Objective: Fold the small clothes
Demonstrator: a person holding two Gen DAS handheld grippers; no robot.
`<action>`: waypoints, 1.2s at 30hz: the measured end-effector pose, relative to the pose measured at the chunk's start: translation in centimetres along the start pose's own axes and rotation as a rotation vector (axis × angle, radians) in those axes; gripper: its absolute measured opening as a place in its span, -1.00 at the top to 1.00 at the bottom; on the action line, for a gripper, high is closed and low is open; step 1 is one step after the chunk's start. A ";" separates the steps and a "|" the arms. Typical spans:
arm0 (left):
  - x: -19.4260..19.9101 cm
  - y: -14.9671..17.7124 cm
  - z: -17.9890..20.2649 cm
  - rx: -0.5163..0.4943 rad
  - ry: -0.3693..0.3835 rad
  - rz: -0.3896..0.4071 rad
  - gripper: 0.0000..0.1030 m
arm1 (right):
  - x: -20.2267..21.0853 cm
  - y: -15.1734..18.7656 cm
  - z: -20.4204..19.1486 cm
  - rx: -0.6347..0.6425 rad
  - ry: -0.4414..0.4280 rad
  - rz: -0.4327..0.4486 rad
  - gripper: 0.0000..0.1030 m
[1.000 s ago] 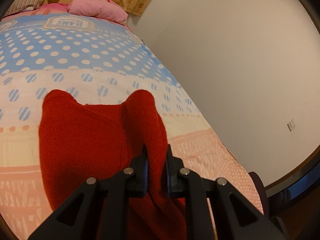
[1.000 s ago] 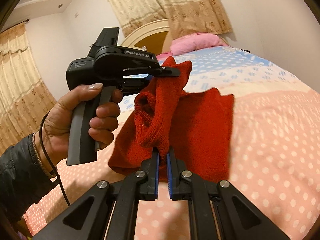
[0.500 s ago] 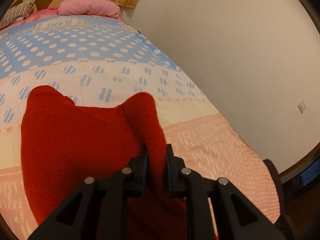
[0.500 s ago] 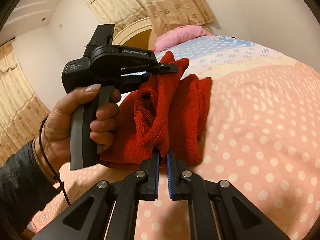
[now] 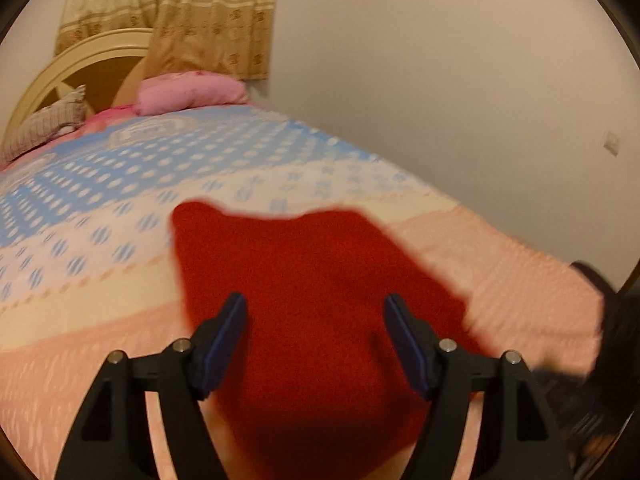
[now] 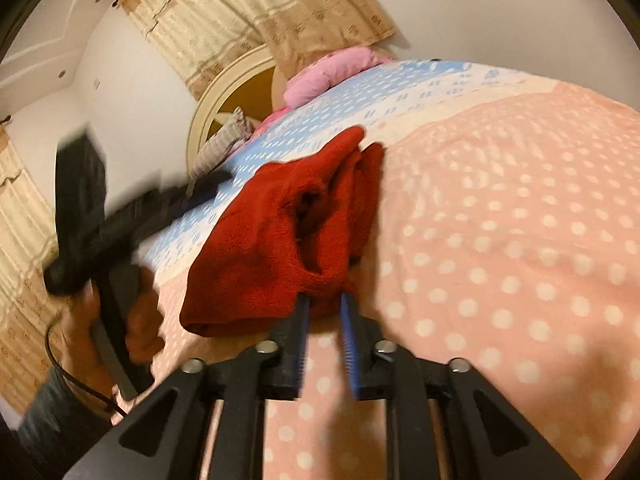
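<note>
A red knitted garment point(image 5: 312, 264) lies folded over on the pink dotted quilt point(image 5: 500, 264). My left gripper point(image 5: 315, 306) hangs just above its near part. Its jaws are opening wide, and the cloth lies under the gap, clear of the blue pads point(image 5: 224, 332). In the right wrist view the garment point(image 6: 272, 232) is a bunched, doubled heap. My right gripper point(image 6: 326, 300) is at its near edge with its jaws opening. A bit of red hem sits between the fingertips, and the pads do not press on it. To the left, blurred, a person's hand point(image 6: 136, 320) holds the left gripper.
The bed runs back to a pink pillow point(image 5: 192, 92), a checked cushion point(image 5: 44, 128) and a cream headboard point(image 5: 80, 64) under beige curtains. A plain wall point(image 5: 440, 100) flanks the bed's right side. Something dark point(image 5: 616, 320) sits at the bed's right edge. Pink quilt point(image 6: 500, 240) spreads right of the garment.
Both grippers, shut on the lifted red garment before, have parted their jaws and let it go. The garment has dropped into a heap on the quilt. The left gripper has swung away to the left.
</note>
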State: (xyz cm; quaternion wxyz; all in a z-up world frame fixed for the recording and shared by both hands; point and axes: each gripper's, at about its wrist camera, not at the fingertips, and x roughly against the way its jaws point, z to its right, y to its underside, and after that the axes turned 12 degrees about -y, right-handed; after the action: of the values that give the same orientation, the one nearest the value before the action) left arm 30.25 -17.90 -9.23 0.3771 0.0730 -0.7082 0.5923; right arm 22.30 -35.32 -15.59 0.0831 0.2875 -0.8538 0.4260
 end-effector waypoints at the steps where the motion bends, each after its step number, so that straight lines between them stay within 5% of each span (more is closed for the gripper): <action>1: -0.3 0.9 -0.3 -0.015 -0.020 -0.019 -0.42 | 0.7 -0.2 -0.1 0.010 0.018 0.033 0.18; 4: -1.0 2.4 -1.0 -0.007 -0.043 -0.044 -0.43 | 1.2 -1.2 -1.3 0.079 0.072 0.070 0.12; 8: -0.9 2.1 -1.5 0.052 0.002 -0.044 -0.53 | -0.5 -4.0 -4.3 0.177 0.025 0.032 0.12; 12: -1.4 2.6 -0.3 0.005 -0.024 -0.050 -0.79 | -5.1 -6.6 -6.8 0.274 -0.017 -0.105 0.12; 18: 0.0 2.9 -2.4 0.100 0.000 -0.010 -0.90 | -10.1 -7.1 -1.1 0.182 0.139 -0.267 0.13; 21: -0.1 2.8 -4.4 0.202 -0.011 -0.001 -1.00 | -8.5 -6.9 0.8 0.128 0.110 -0.220 0.14; 26: -3.2 3.2 -4.4 0.212 -0.029 -0.132 -1.00 | -8.2 -6.2 2.1 0.070 0.079 -0.243 -0.09; 33: -3.0 3.6 -4.6 0.229 -0.028 -0.124 -1.00 | -5.7 -7.4 -3.2 0.286 0.273 -0.086 -0.12; 36: -2.9 3.6 -4.5 0.224 -0.037 -0.122 -1.00 | -4.8 -8.5 -5.9 0.360 0.217 -0.015 -0.12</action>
State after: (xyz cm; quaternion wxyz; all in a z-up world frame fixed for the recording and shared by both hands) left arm 32.33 -13.81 -13.77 0.3889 0.1684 -0.6386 0.6424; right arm 30.42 -32.69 -8.00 0.1249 0.2564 -0.7479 0.5994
